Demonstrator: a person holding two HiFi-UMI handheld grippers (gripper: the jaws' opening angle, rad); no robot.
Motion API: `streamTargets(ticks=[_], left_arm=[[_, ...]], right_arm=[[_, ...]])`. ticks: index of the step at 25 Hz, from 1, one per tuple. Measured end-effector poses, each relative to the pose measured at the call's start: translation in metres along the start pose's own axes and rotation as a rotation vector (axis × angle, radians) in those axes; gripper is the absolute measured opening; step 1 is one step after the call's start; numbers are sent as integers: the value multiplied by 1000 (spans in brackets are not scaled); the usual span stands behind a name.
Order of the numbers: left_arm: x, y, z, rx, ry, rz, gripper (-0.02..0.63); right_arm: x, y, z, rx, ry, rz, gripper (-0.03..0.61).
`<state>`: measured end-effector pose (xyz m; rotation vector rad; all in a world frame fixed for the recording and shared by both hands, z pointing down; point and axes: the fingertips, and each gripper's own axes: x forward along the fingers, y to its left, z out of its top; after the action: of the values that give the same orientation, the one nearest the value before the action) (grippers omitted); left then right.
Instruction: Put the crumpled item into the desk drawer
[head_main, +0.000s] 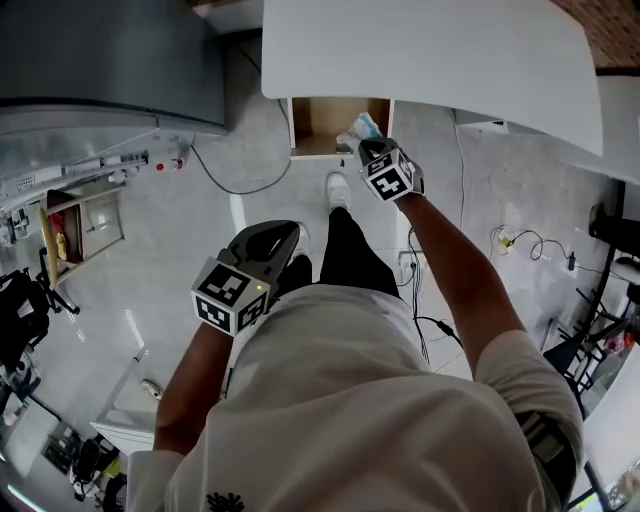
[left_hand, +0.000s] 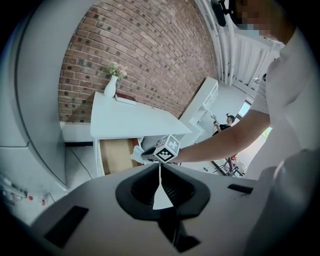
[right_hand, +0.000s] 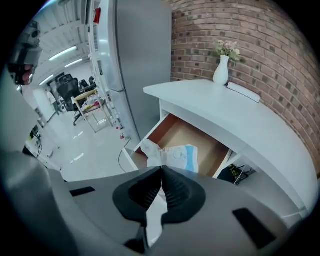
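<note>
The jaws of the right gripper (right_hand: 161, 170) pinch the crumpled item (right_hand: 176, 156), white and blue with print too blurred to read, over the open drawer (right_hand: 187, 136). The left gripper (left_hand: 160, 168) has its jaws together, empty.

White-blue crumpled item (right_hand: 176, 156); brown drawer (right_hand: 186, 134); white desk (right_hand: 235, 114).

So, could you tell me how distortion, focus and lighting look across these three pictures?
Head view: evenly lit and sharp, though the fisheye bows the desk edge. Left gripper view: black rounded corners, and the brick wall curves strongly. Right gripper view: the same dark corners and a heavy barrel bend along the desk top, yet the crumpled item at the jaws is in focus, without glare.
</note>
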<state>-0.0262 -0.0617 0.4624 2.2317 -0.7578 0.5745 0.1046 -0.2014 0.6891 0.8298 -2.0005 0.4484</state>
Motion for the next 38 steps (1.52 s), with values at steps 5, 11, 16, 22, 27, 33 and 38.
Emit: streamTargets(ticks=[5,11,16,22,27,33,38], left_arm=[[16,12,7,-47,16,26,31],[38,17,16,-70,37,55,31],[51,23,18,-97,48,68,31],[54,29,15,-128,61,85,31],[56,25,9,-157,68,100,31],[59,21,2,-177,73,99,31],[62,21,4,-187,69,106,31]], right_arm=[[46,-21,-12,-27,66,26,29],[88,-47,-30,-33,126,41,29],[116,-56,-39,-67,167,51,29],[140,-58,-47,-74,221,57,29],[148,-62,-50,-96,269,44,29],[155,-67,-59,-80,319,33,31],[155,-66,-65,-113,351,34,32]])
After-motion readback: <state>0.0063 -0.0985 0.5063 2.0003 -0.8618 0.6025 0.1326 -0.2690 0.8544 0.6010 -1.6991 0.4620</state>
